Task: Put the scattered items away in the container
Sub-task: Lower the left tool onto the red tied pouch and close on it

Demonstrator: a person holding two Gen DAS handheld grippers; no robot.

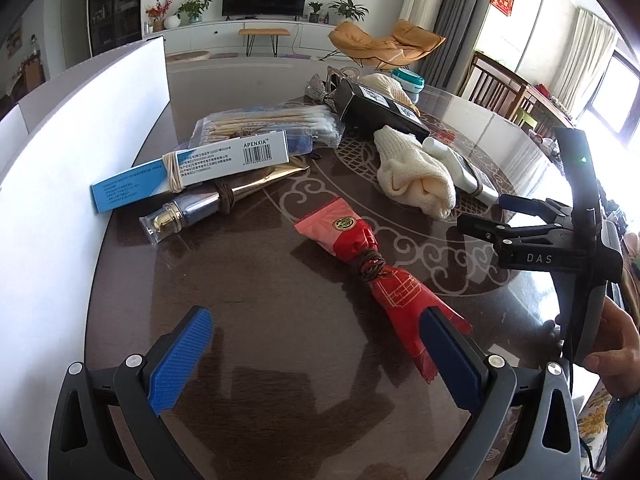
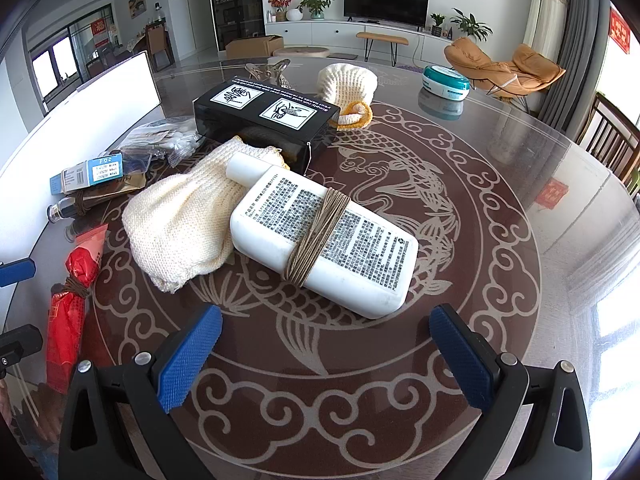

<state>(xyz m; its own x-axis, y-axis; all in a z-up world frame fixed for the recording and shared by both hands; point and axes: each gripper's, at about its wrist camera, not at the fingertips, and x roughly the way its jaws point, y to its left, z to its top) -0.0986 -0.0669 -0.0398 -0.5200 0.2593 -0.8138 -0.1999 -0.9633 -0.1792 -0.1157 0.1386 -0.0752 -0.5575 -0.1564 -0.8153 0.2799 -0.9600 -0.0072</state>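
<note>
Both our grippers hang over the table [image 2: 520, 160] with fingers spread wide, holding nothing. Our left gripper [image 1: 316, 352] is above the red packet [image 1: 384, 276] (tied at its waist with brown cord), its right pad just over the packet's near end. Our right gripper [image 2: 326, 354] faces the white bottle [image 2: 324, 240], which leans on a cream knitted cloth [image 2: 180, 220]. Along the left stands the white container [image 1: 72, 152].

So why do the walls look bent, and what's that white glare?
Left wrist view: fisheye lens bows the white container wall; window blown out. Right wrist view: glass tabletop mirrors daylight, edges curve; white bottle stays sharp.
</note>
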